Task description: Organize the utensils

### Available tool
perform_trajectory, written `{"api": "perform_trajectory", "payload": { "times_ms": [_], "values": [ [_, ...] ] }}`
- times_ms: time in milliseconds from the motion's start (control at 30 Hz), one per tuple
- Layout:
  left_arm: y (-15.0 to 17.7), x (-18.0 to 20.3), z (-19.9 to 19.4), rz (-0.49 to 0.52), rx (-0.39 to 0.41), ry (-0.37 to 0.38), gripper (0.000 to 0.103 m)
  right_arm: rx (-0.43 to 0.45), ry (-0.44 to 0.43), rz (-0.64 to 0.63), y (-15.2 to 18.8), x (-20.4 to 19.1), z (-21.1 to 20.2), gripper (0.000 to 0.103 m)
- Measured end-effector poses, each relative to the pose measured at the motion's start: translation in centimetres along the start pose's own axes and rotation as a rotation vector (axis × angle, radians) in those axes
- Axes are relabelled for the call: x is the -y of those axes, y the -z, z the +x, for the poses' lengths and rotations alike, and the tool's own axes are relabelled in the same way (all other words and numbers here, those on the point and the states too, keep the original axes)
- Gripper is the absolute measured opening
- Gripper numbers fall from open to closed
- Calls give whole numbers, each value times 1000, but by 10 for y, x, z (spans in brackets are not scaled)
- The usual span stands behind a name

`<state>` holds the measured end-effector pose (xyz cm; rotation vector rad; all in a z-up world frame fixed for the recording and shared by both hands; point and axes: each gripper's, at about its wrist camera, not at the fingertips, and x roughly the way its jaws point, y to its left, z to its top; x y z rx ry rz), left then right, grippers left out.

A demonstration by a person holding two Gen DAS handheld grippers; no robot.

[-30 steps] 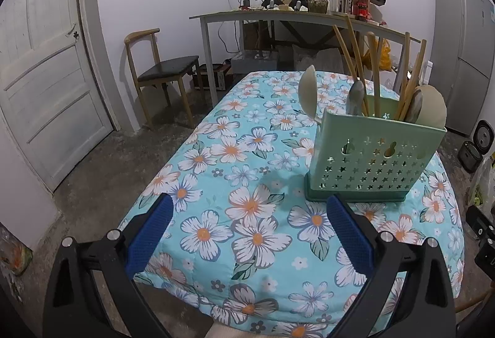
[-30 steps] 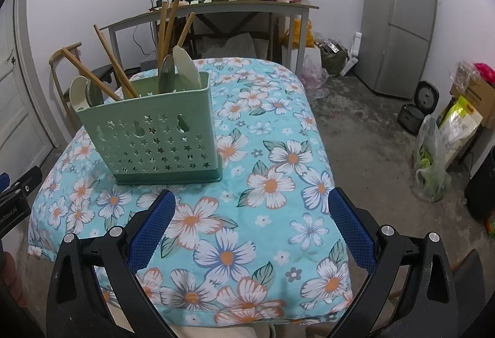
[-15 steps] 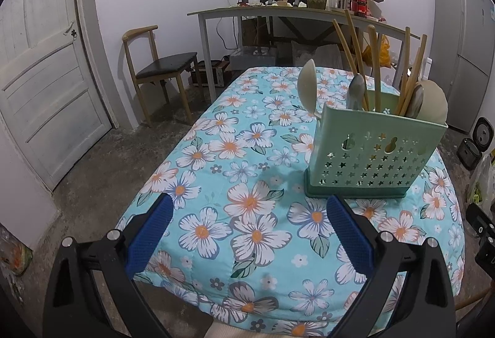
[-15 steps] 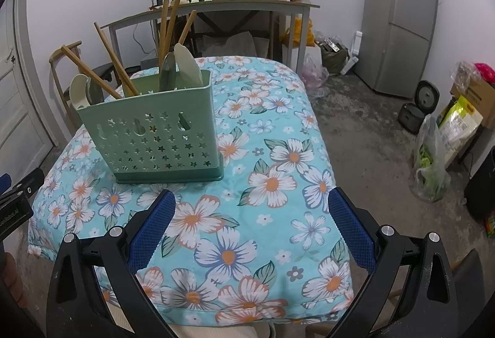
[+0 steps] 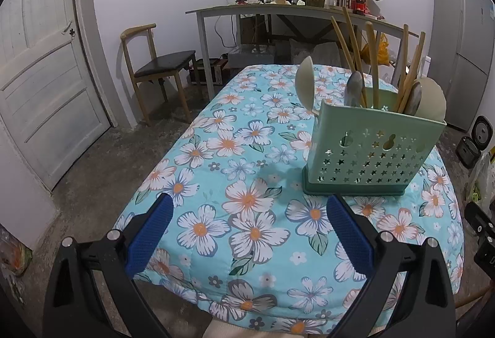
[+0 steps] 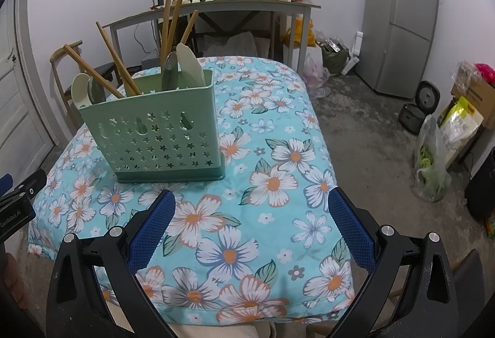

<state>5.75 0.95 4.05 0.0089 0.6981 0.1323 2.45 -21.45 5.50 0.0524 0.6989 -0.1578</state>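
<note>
A green perforated utensil holder (image 5: 368, 152) stands upright on the floral tablecloth (image 5: 241, 158). It also shows in the right wrist view (image 6: 161, 133). Wooden chopsticks (image 5: 349, 41) and several spoons (image 5: 304, 81) stand in it. My left gripper (image 5: 250, 217) is open and empty above the table's near edge, short of the holder. My right gripper (image 6: 250, 214) is open and empty, to the right and in front of the holder.
A wooden chair (image 5: 154, 68) and a white door (image 5: 40, 68) stand at the left. A cluttered grey table (image 5: 278, 10) stands at the back wall. A fridge (image 6: 399, 22), bags (image 6: 433, 158) and a rice cooker (image 6: 417, 109) are on the floor to the right.
Both grippers have drifted only slightly; the holder looks a touch farther off in both views. Both stay open and empty.
</note>
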Motion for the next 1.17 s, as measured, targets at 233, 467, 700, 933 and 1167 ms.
{"api": "perform_trajectory", "payload": {
  "times_ms": [233, 467, 700, 933, 1167],
  "values": [
    [0, 0, 0, 0, -1, 0, 97, -1, 0, -2, -1, 0, 0, 95],
    [0, 0, 0, 0, -3, 1, 97, -1, 0, -1, -1, 0, 0, 95],
    [2, 1, 2, 0, -9, 3, 97, -1, 1, -2, -1, 0, -1, 95],
    [3, 2, 3, 5, -22, 11, 97, -3, -1, -2, -1, 0, -1, 95],
    [2, 2, 4, 7, -28, 14, 97, -2, -1, -1, -1, 0, -1, 95]
  ]
}}
